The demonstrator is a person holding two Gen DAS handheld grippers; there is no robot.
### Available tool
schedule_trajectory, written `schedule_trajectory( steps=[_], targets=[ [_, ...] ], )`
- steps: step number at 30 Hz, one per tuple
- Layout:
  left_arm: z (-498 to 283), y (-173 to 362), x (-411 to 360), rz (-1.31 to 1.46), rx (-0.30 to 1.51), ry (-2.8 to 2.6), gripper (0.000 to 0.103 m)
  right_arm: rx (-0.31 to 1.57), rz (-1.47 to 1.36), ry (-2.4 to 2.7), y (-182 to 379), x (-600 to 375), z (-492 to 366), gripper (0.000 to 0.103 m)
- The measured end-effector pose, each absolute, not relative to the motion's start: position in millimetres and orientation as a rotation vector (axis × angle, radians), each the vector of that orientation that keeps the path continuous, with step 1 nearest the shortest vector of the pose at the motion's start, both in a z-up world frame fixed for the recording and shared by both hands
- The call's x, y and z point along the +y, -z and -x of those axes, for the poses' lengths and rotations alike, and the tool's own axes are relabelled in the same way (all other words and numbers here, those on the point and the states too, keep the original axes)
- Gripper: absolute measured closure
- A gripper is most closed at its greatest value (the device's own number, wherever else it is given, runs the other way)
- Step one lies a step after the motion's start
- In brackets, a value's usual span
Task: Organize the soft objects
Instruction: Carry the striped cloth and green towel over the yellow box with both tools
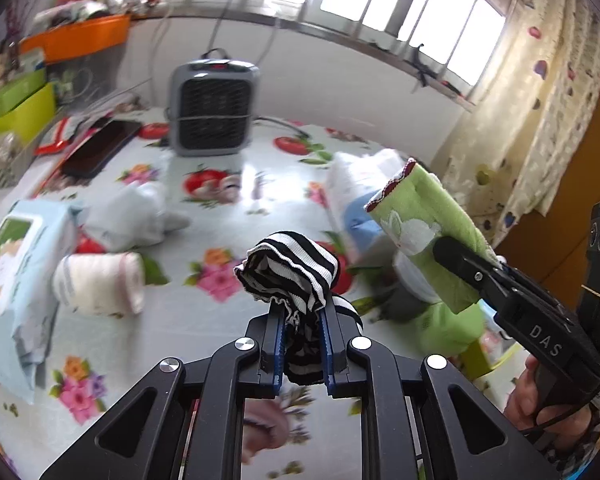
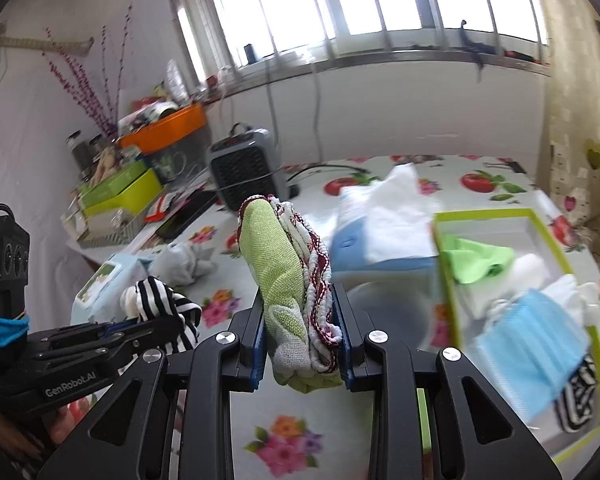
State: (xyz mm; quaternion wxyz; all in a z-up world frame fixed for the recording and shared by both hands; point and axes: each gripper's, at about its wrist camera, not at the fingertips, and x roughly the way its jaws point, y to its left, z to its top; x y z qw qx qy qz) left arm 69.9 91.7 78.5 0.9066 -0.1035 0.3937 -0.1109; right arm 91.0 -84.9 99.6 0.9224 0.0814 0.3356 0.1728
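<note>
My left gripper (image 1: pixel 300 312) is shut on a folded black-and-white striped cloth (image 1: pixel 290 270) and holds it above the table; the cloth also shows at the left of the right wrist view (image 2: pixel 162 300). My right gripper (image 2: pixel 302 300) is shut on a folded green cloth with red-and-white trim (image 2: pixel 286 264), seen from the left wrist view (image 1: pixel 424 224) held up at the right. A green-rimmed box (image 2: pixel 484 213) at the right holds a green cloth (image 2: pixel 480 262), a blue face mask (image 2: pixel 532 344), white items and a striped cloth (image 2: pixel 578 396).
On the floral tablecloth (image 1: pixel 236 200) lie a rolled white towel (image 1: pixel 100 282), a wet-wipes pack (image 1: pixel 16 264), a crumpled pale cloth (image 1: pixel 136 216) and a tissue pack (image 2: pixel 384 224). A grey heater (image 1: pixel 212 108) stands at the back. Cluttered boxes and a tablet (image 1: pixel 100 148) sit at left.
</note>
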Motion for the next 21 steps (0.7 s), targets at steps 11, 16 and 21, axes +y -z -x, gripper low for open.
schedule_trajectory(
  steps=[11,16,21],
  targets=[
    [-85,-102,34,0.196,0.79,0.344,0.089,0.667,-0.181,-0.233,-112,-143,-87,0.074],
    [-92,-107,12,0.184,0.784,0.376,0.089,0.675,-0.184,-0.169,-111,-174,-91,0.074],
    [-100,-108,-13,0.171,0.791,0.416,0.089,0.685,-0.191,-0.124,-108,-198,-96,0.074]
  ],
)
